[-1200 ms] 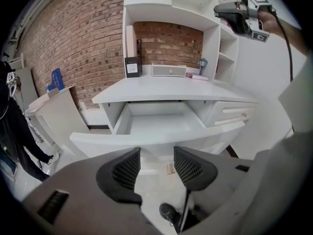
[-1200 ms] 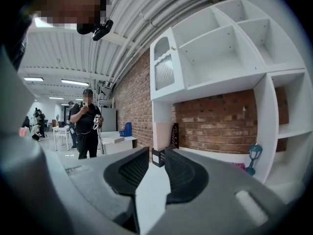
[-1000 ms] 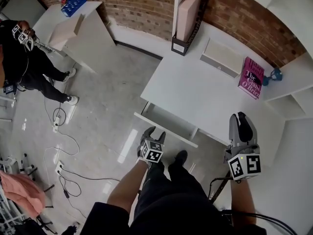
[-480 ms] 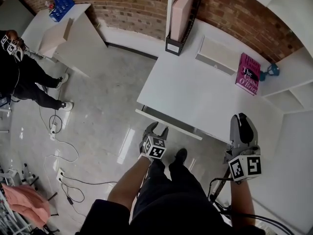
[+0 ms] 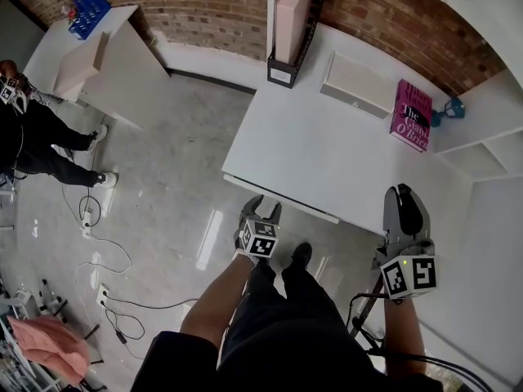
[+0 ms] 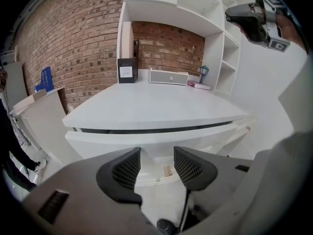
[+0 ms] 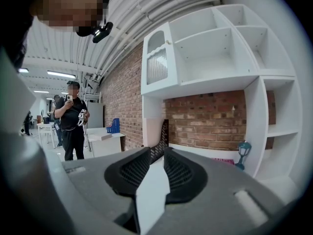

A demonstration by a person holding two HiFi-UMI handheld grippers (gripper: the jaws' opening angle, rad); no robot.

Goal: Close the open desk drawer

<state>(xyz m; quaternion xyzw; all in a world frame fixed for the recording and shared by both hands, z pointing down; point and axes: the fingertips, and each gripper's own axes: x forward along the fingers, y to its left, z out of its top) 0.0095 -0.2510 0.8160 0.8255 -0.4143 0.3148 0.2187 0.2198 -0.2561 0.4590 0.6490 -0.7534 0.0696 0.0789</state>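
From the head view, your left gripper (image 5: 263, 209) points down at the front edge of the white desk (image 5: 327, 153), just before the drawer (image 5: 282, 199), which shows only as a thin white strip proud of the desk edge, so it looks almost shut. Your right gripper (image 5: 405, 194) hangs over the desk's near right corner, well apart from the drawer. A pink book (image 5: 411, 114) lies at the far right of the desk and a black file holder (image 5: 292, 35) stands at the back by the brick wall. In your left gripper view, the jaws stand apart with nothing clamped between them; the drawer front fills the gap ahead, a dark slit running between it and the desk top. Whether the jaw tips actually touch that front is hard to tell from here. In your right gripper view, the jaws have just been closing a little and now sit narrowly apart, with nothing between them, looking toward the white shelves (image 7: 215, 53) and a small teal lantern (image 7: 243, 153).
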